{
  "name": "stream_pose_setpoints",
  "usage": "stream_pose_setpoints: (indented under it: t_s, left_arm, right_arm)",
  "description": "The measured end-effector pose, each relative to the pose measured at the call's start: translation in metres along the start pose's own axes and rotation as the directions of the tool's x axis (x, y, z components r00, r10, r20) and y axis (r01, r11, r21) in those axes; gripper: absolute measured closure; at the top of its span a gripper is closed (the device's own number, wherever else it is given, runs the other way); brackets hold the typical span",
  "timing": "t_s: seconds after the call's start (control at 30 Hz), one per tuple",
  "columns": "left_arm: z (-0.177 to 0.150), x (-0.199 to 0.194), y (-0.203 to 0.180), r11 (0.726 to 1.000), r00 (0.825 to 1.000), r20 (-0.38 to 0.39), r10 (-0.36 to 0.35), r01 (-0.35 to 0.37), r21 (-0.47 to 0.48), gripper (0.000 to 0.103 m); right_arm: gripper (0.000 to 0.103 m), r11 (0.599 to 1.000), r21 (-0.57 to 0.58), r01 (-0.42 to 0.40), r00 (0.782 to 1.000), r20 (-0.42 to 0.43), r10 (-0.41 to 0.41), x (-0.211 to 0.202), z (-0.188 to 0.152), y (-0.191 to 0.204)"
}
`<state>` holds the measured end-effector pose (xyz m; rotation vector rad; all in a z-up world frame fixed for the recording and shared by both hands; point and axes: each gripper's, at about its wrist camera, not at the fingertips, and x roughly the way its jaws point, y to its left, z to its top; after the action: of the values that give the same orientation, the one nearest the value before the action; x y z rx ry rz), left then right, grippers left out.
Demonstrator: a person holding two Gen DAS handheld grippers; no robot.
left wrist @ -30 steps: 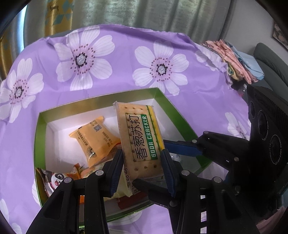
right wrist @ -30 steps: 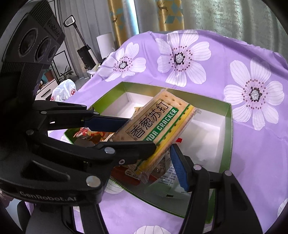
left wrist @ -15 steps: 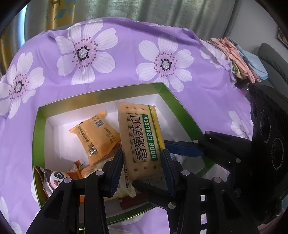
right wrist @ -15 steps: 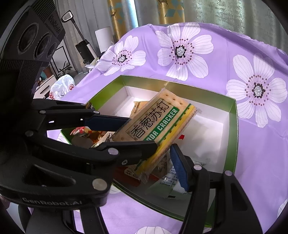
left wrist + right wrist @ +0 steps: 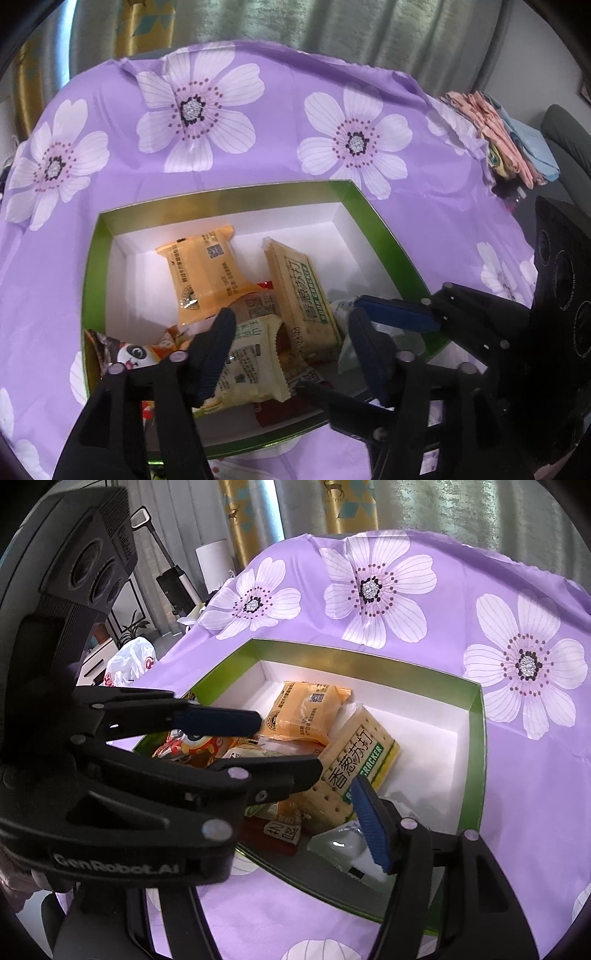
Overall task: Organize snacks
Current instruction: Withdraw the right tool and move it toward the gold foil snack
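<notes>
A green-rimmed white box (image 5: 221, 199) (image 5: 476, 738) sits on the purple flowered cloth and holds the snacks. The soda cracker pack (image 5: 303, 291) (image 5: 354, 760) lies inside it, leaning on other packets. My left gripper (image 5: 291, 332) (image 5: 288, 744) hovers over its near end. Its jaws are opening and neither pad touches the pack. My right gripper (image 5: 328, 343) (image 5: 306, 827) stands open close beside it at the box's near right corner. One blue pad (image 5: 369, 823) hangs over a clear packet (image 5: 343, 842). The left gripper hides its other finger in the right wrist view.
An orange packet (image 5: 207, 273), a cream packet (image 5: 251, 362) and a panda packet (image 5: 129, 354) crowd the box's near left. The far right of the box floor is bare. Folded clothes (image 5: 509, 140) lie past the cloth's right edge, and a white plastic bag (image 5: 129, 661) lies off to the left.
The left jaws have spread and the soda cracker pack has dropped out of them into the box. Neither hand has shifted.
</notes>
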<state>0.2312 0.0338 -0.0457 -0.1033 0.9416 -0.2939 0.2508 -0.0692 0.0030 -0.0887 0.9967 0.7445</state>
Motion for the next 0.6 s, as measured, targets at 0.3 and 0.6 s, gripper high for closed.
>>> stream_pose_setpoints:
  t_s: [0.3, 0.6]
  left_arm:
    - [-0.001, -0.031, 0.005, 0.999, 0.996, 0.072, 0.045, -0.044, -0.020, 0.021]
    - [-0.022, -0.076, 0.012, 0.994, 0.985, 0.158, 0.075, -0.061, -0.092, 0.005]
  right_arm:
    - [0.023, 0.999, 0.013, 0.046, 0.997, 0.063, -0.047, -0.027, -0.003, 0.002]
    - [0.012, 0.994, 0.042, 0.106, 0.984, 0.138, -0.110, -0.068, -0.015, 0.011]
